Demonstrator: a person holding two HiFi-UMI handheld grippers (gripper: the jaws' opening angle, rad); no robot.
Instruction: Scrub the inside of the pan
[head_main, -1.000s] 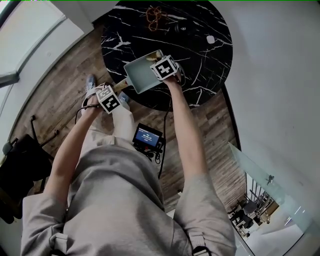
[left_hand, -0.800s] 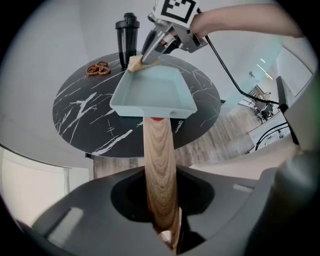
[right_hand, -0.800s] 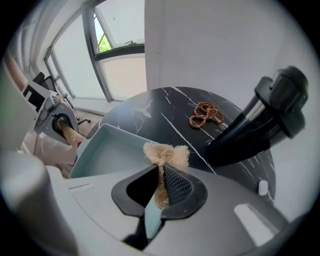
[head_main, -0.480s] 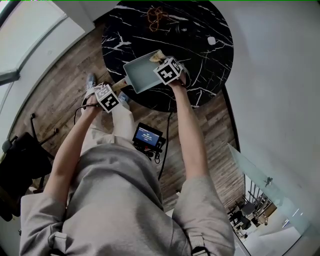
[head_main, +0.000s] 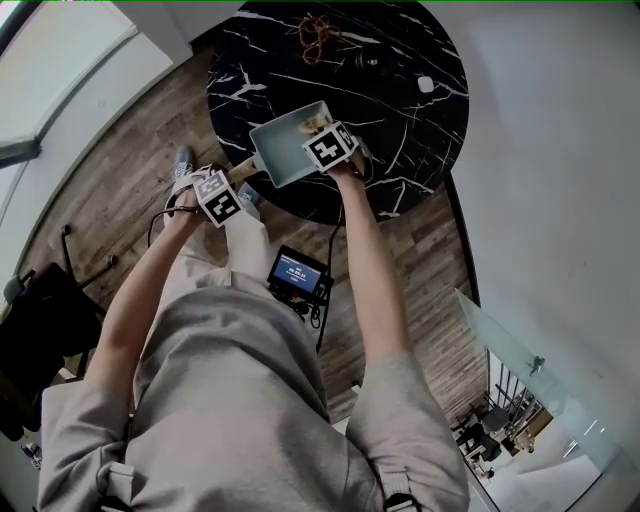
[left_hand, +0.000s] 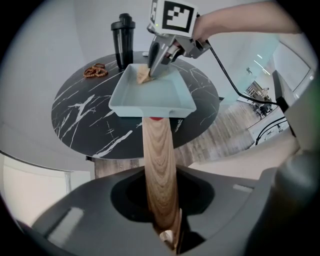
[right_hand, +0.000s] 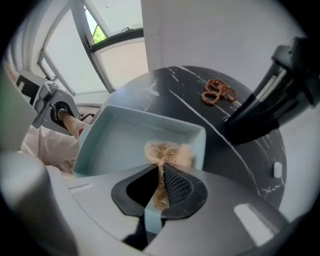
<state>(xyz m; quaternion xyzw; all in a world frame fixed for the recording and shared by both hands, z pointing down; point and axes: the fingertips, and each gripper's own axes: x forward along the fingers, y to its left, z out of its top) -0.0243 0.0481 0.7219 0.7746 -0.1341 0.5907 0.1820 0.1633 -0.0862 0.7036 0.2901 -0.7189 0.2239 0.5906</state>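
Pan, handle gripped by left fingers, right fingers pinching scrubber inside (far wall).

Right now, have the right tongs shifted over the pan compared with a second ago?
Yes, slightly. The right tongs have slid towards the table's near edge, farther from the brown coil at its far side, scrubber still inside the pan.

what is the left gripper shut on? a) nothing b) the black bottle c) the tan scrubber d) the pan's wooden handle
d: the left gripper is shut on the wooden handle of the pan; the right gripper holds the tan scrubber.
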